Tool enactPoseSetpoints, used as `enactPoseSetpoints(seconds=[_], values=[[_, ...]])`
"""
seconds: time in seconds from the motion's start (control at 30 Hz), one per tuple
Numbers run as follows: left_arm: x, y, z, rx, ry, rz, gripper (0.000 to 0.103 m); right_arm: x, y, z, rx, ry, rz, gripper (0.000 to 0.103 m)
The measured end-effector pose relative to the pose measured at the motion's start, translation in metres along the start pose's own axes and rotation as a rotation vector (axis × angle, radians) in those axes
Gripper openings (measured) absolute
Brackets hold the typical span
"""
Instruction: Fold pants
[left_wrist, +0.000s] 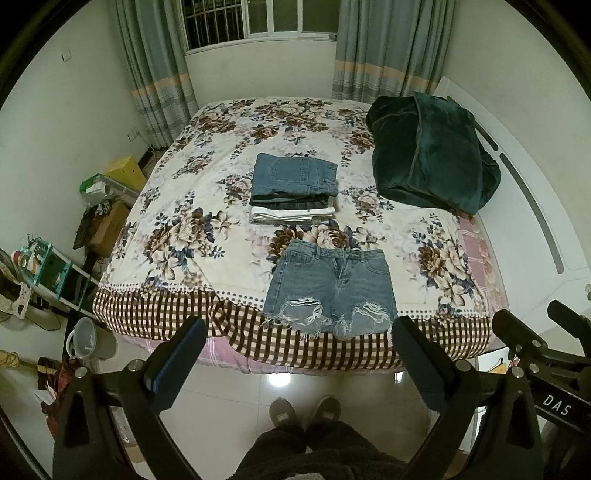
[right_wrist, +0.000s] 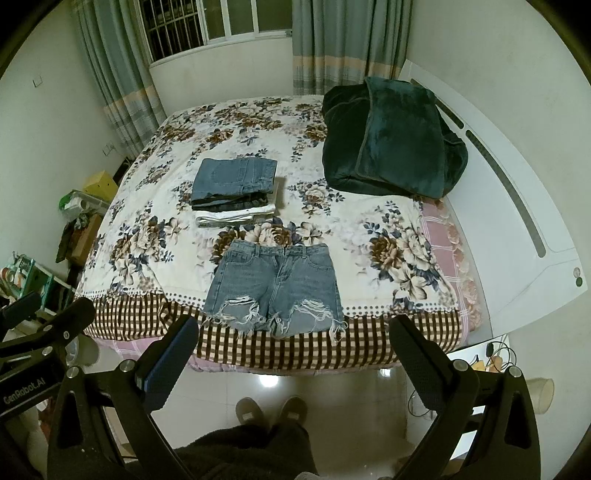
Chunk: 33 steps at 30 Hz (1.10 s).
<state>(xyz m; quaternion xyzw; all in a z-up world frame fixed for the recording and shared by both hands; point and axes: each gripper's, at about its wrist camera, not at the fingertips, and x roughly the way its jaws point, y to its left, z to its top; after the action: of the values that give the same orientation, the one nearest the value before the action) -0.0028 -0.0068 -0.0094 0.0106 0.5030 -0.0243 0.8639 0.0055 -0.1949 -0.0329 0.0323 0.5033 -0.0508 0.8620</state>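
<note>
Both grippers hang over the tiled floor (left_wrist: 229, 384) at the foot of the bed (left_wrist: 207, 177): left gripper (left_wrist: 295, 354) spread wide and empty, right gripper (right_wrist: 293, 354) likewise released. Denim shorts (left_wrist: 330, 291) lie flat at frame centre on the floral bedspread, frayed hems on its checked border. Just above, a stack of folded clothes (left_wrist: 293, 188). Upper right, a dark green blanket (left_wrist: 432, 155); curtains (left_wrist: 155, 66) flank the window up top.

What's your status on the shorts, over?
Left gripper and right gripper open, empty, held off the bed. Denim shorts flat, unfolded at bed edge. Folded stack lies behind, apart. Nothing in the way.
</note>
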Motion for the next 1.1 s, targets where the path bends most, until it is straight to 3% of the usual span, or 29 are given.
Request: enactPoseSetpoints(seconds=[1.1], values=[[0.012,0.007,0.011,-0.001,0.006,-0.019,0.103,0.008,-0.003,0.011,-0.001,0.018,-0.011,0.103]])
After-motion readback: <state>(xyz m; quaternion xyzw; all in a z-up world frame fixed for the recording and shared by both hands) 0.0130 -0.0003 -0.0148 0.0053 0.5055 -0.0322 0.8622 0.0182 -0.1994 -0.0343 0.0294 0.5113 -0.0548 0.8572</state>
